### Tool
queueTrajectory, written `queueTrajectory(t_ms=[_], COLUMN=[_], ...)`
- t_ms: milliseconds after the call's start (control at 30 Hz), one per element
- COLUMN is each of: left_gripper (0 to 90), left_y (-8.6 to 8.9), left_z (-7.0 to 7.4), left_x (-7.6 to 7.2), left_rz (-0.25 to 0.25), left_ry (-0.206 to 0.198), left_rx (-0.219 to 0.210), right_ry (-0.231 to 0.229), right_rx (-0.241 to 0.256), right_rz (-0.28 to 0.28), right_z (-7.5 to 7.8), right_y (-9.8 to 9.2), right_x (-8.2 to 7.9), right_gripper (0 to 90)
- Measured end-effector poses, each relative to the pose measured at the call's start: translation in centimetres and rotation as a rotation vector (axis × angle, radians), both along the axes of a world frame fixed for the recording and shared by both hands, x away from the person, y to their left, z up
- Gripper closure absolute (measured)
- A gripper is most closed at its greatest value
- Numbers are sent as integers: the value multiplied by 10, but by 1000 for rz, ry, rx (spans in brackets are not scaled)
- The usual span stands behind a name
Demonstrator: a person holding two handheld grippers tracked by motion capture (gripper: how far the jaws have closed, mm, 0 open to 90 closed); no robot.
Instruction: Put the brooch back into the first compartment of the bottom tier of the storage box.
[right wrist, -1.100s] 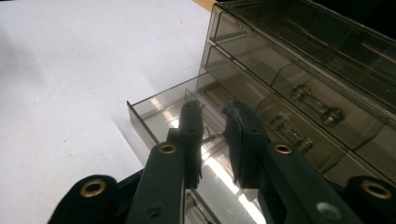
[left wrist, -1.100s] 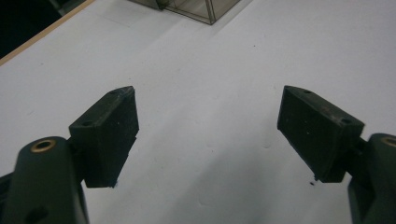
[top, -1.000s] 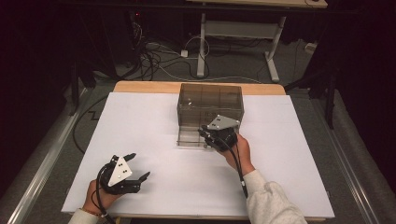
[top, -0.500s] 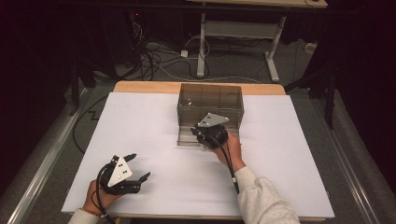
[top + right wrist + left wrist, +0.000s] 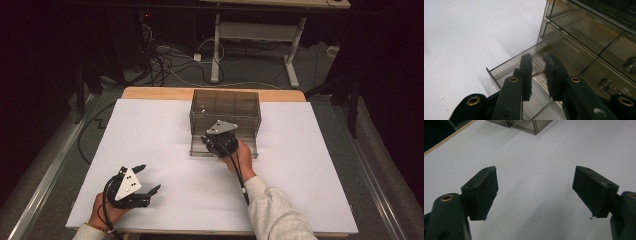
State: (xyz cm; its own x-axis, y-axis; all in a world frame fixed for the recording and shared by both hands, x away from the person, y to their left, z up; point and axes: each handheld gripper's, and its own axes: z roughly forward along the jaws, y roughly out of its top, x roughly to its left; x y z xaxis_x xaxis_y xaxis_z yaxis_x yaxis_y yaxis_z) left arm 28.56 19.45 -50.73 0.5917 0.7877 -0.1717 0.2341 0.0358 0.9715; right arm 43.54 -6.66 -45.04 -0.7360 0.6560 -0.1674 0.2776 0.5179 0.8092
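right hand-held gripper [image 5: 538,75] | nearly closed, empty | over open drawer [image 5: 506,68]

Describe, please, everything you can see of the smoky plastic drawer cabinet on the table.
The drawer cabinet is a translucent, smoke-tinted plastic box with several drawers, standing upright at the table's far middle. Its bottom drawer is pulled out toward the person. The right tool reaches into that open drawer, jaws narrowly apart around something small and brass-coloured.
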Motion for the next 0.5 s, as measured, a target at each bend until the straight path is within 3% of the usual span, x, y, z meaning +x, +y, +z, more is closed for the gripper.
queueTrajectory(t_ms=[200, 500], left_gripper=[197, 197], left_y=[1, 1], left_z=[0, 1], left_x=[0, -1], left_rz=[2, 2], left_ry=[-1, -3], left_rx=[-1, -10], right_ry=[23, 22], right_rx=[7, 10], right_rz=[-15, -21], right_z=[-5, -4], right_y=[-1, -2], right_x=[3, 2], right_gripper=[759, 730])
